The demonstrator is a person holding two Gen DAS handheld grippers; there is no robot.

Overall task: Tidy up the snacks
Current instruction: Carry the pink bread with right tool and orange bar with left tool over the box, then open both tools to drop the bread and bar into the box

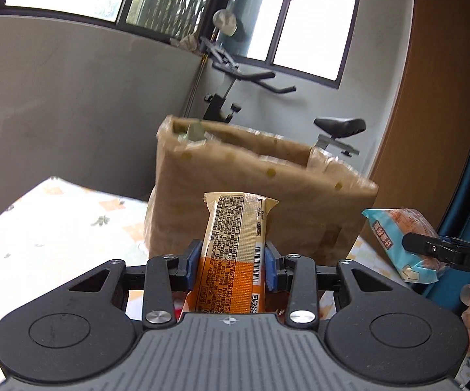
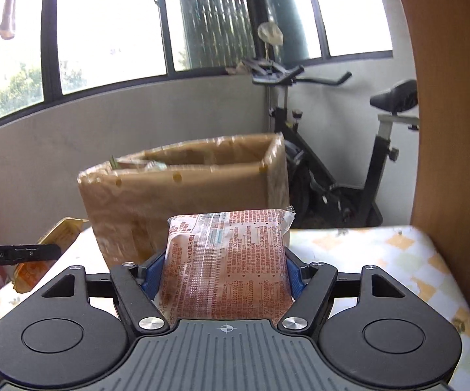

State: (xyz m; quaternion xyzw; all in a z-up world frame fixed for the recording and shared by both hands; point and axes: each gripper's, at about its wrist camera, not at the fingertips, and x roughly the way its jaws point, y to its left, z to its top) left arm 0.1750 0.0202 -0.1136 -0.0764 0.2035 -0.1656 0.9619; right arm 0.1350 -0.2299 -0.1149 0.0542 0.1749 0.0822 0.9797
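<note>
A person is holding 2 snack packets aloft in front of a taped cardboard box (image 1: 261,202) standing on a counter (image 1: 55,228) covered in a patterned cloth. The left hand-held gripper (image 1: 233,257) is clamping its blue pads on a slim orange-and-cream snack bar (image 1: 235,251), gripping it around mid-length with the sealed end pointing toward 12 o'clock. The right hand-held gripper (image 2: 225,277) is squeezing a wider, puffy orange-printed packet (image 2: 227,260) by both side edges, the box's open top (image 2: 202,156) sitting beyond it at 12 o'clock. Both wrappers are looking light, soft and slick, likely crushable, so mid-body grips seem the safest hold; the wider pack is probably prone to sliding if pressure eases. An exercise bike (image 2: 349,150) is standing behind at 2 o'clock.
</note>
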